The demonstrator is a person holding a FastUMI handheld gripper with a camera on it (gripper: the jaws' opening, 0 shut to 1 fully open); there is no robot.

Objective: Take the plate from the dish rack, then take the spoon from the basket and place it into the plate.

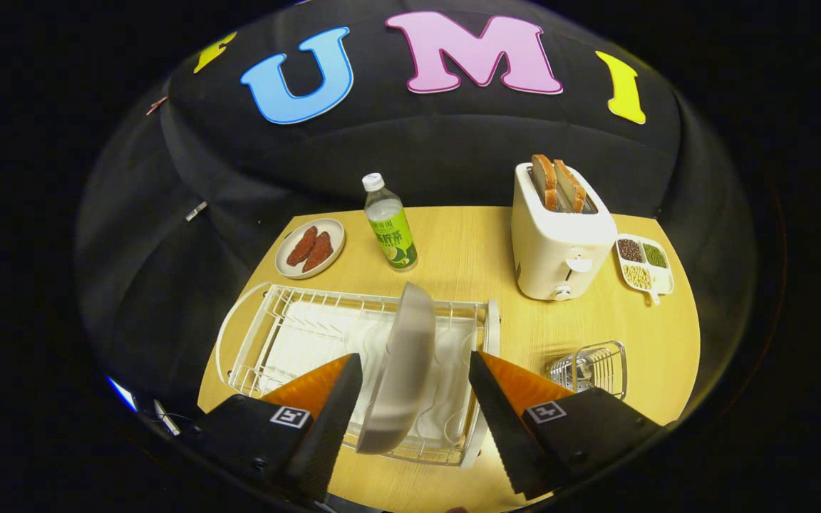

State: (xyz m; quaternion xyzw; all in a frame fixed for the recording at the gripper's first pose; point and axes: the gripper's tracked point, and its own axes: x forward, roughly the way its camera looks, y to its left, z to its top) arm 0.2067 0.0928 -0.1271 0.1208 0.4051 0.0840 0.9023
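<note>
A white plate [403, 363] stands on edge in the white wire dish rack [296, 335], seen nearly edge-on. My gripper [414, 377] is open, one finger on each side of the plate's near rim, with a gap on the right side and the left finger close to it. Just beyond my right finger stands a small wire basket [596, 367] on the wooden table [467, 249]; something shiny lies inside it, too small to tell as a spoon.
Behind the rack stand a green-labelled bottle [390, 224] and a small plate with sausages [311, 248]. A white toaster [559, 239] holding two bread slices and a divided dish of beans [643, 263] are at the back right.
</note>
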